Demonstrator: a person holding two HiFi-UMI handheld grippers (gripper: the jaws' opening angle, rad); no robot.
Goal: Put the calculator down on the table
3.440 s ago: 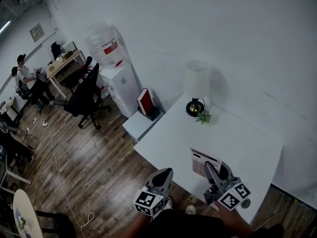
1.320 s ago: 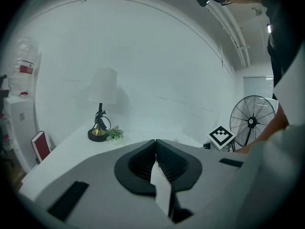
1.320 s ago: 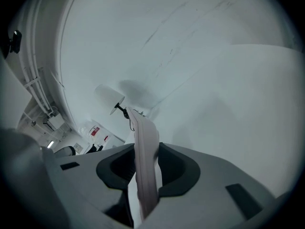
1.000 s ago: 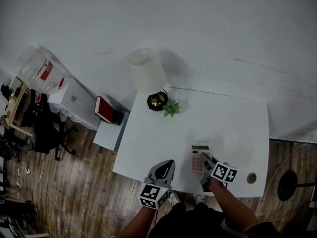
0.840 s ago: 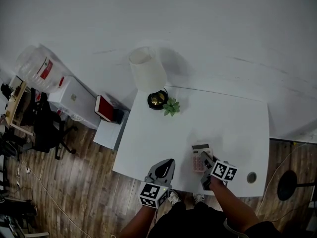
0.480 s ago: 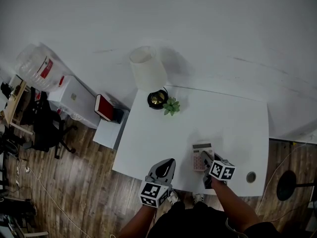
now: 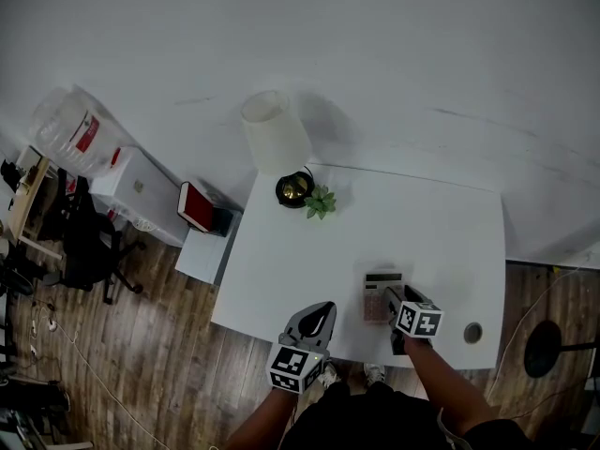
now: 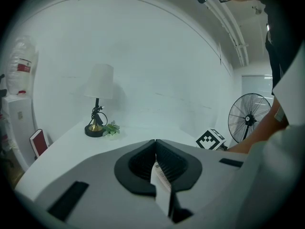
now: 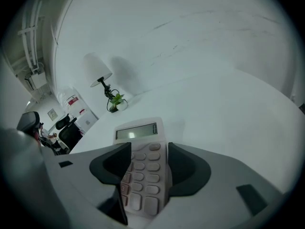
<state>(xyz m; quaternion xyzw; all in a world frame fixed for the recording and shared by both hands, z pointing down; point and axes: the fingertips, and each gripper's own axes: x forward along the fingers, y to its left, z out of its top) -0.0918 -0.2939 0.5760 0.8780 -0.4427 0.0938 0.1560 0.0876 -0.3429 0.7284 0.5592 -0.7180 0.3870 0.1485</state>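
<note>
A pale pink calculator (image 7: 379, 292) lies flat, keys up, near the front edge of the white table (image 7: 309, 261). In the right gripper view the calculator (image 9: 143, 166) sits between the two dark jaws, its display pointing away from me. My right gripper (image 7: 387, 300) straddles it; its jaws are opening, with a gap showing beside the left pad (image 9: 114, 163). My left gripper (image 7: 322, 309) hovers at the table's front edge, left of the calculator. Its jaws (image 8: 155, 141) meet at the tips with nothing held between them.
A white-shaded lamp (image 7: 277, 139) and a small green plant (image 7: 320, 202) stand at the table's back left corner. A cable hole (image 7: 472, 332) lies at the front right. On the floor to the left are a water dispenser (image 7: 131, 181) and a red box (image 7: 195, 206). A fan (image 8: 248, 118) stands beyond.
The right gripper has rolled and dipped a little toward the table, and its jaws have spread apart around the calculator. The left gripper has stayed put.
</note>
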